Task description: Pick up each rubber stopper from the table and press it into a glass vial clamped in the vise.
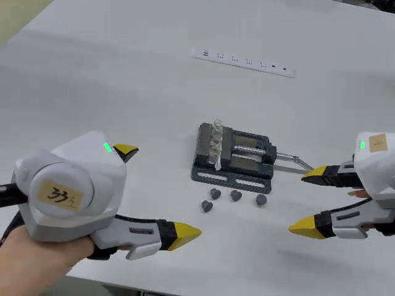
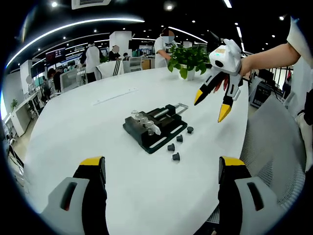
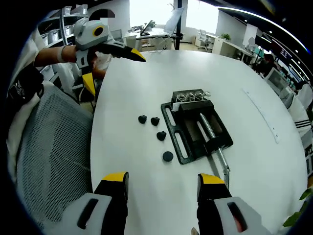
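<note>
Your left tool (image 1: pixel 163 191) and right tool (image 1: pixel 301 202) both hover with jaws apart, holding nothing, on either side of the vise (image 1: pixel 234 159). Four rubber stoppers (image 1: pixel 236 195) lie on the tabletop (image 1: pixel 123 80) just in front of it. The glass vials (image 1: pixel 216 140) stand clamped in its jaws.

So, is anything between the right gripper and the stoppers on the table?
Nothing visible. Bare table lies between the open right gripper and the four stoppers in front of the vise.
</note>
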Available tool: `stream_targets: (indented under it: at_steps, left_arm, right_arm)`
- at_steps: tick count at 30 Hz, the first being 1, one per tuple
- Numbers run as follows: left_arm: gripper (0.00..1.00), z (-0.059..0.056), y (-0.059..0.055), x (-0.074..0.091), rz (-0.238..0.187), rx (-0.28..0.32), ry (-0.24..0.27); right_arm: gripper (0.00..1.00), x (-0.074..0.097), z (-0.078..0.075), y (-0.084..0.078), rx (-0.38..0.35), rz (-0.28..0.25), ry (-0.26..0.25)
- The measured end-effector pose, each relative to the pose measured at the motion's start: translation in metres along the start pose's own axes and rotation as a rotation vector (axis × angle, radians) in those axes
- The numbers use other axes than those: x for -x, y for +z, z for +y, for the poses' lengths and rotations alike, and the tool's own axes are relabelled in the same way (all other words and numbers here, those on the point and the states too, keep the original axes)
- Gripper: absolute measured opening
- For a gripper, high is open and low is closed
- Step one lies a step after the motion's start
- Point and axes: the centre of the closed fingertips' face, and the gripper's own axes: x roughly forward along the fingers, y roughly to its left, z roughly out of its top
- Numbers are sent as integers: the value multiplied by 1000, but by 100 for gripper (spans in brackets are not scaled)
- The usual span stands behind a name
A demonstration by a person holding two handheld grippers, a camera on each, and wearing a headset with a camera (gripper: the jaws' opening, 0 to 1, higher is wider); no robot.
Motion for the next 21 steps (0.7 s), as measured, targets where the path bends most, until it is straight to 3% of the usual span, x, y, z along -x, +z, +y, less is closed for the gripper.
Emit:
stream_targets:
  at_steps: [8,21]
  left_arm:
    - [94,-3,-4,-3,5,-3,-15]
    - [94,-9,-7,-6,6,14,-24]
  right_arm:
    - [44,-16,-5,11,148,88,70]
    - [27,-33,-7,17,296,182,173]
